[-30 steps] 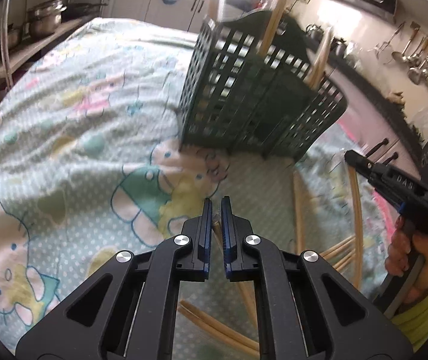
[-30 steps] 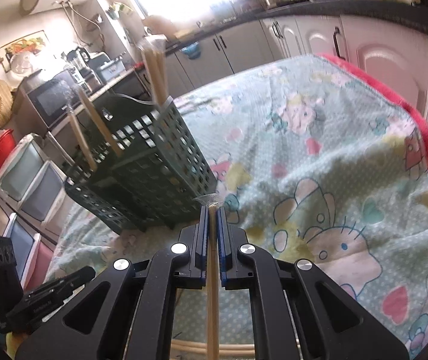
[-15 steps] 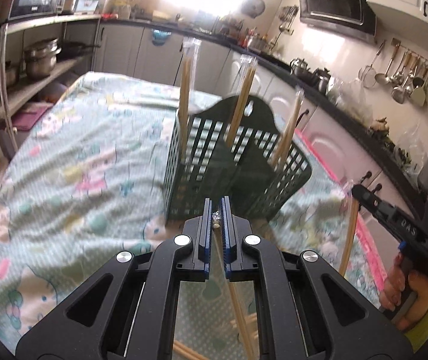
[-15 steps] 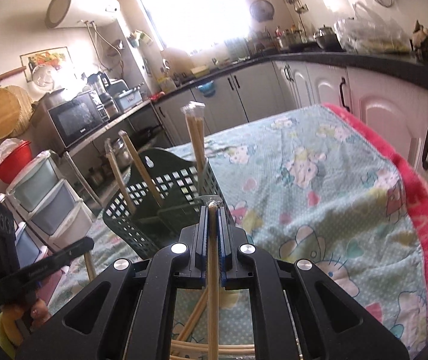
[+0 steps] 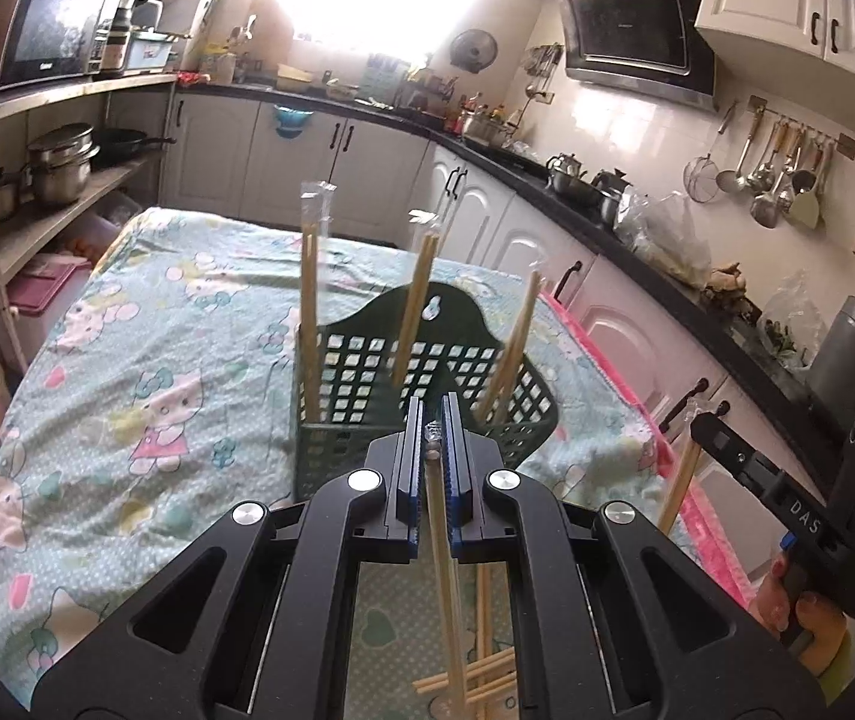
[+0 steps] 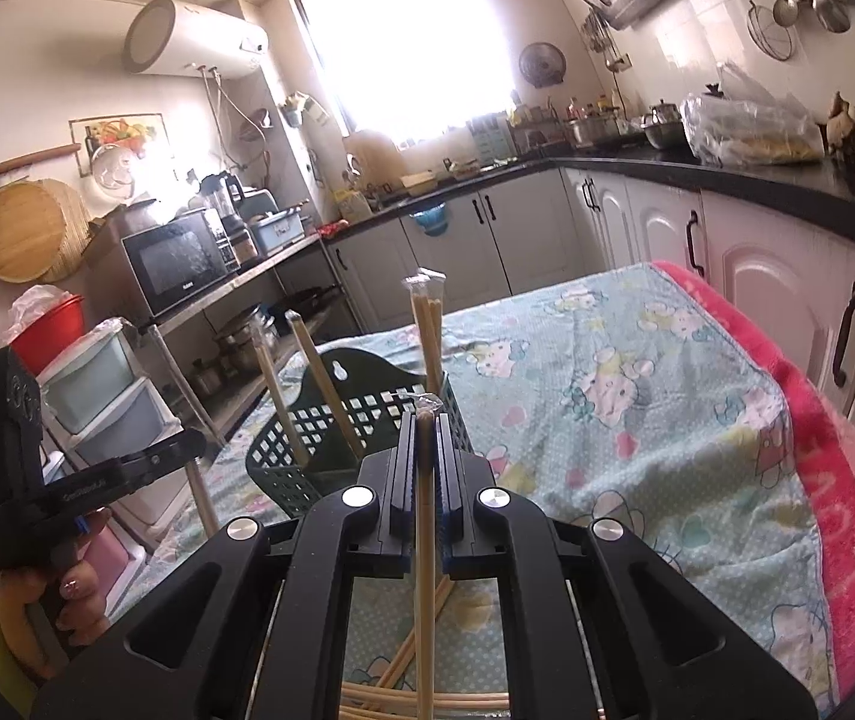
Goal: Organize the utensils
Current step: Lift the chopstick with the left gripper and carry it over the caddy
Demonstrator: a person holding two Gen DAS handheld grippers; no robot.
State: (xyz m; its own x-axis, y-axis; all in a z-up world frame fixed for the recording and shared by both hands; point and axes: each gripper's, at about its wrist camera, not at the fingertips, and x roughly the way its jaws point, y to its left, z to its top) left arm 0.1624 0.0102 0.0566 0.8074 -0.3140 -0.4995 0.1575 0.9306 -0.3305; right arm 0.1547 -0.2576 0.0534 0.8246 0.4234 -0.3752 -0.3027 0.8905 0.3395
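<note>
Gripping one wrapped pair of chopsticks apiece, the two handheld grippers hang above a table in a home kitchen, both on the near side of the green holder basket (image 5: 421, 384). The left gripper (image 5: 433, 441) has its blue pads pinched almost together on a pair in clear wrap (image 5: 448, 570), which hangs down below the tool. The right gripper (image 6: 425, 450) is likewise clamped narrow on its own chopstick pair (image 6: 425, 570), the wrapped tip just showing above the pads. In the left wrist view the right gripper stands to the right of the basket, held by a hand (image 5: 787, 606) with painted nails; in the right wrist view the left one stands to the basket's left.

The basket stands upright on a cartoon-print cloth (image 5: 145, 396). Three wrapped pairs (image 5: 310, 312) already stand in it, one at the left upright, two leaning to the right. More loose chopsticks (image 6: 403, 696) lie crossed on the cloth nearer than the basket, below the grippers. Beyond the basket run white cabinets and a dark countertop (image 6: 757, 180).
</note>
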